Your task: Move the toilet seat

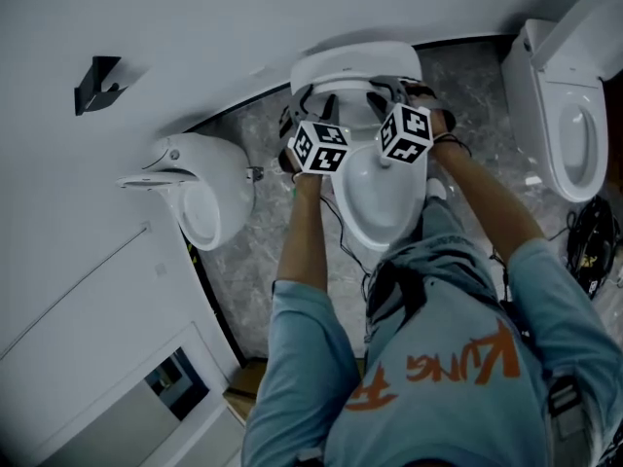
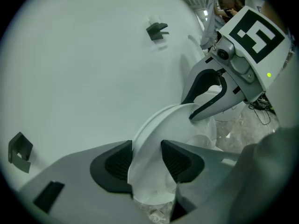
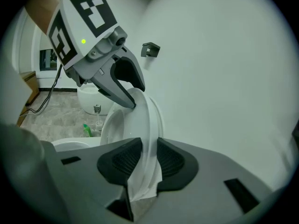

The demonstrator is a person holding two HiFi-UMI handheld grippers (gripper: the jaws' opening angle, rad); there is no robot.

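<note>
The toilet seat (image 2: 161, 125) is pinched at its rim by the left gripper (image 2: 145, 160) and the right gripper (image 3: 142, 160), both closed on it. It is held up on edge above the bowl (image 1: 382, 197). It seems mid-swing, so both grips must be turned together. The wall (image 1: 195, 27) is close behind. Another toilet (image 1: 569, 115) is well apart.

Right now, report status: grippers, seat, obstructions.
Left gripper clamped on toilet seat rim. Right gripper clamped likewise. Seat raised, beside wall. Nothing seen blocking.
</note>
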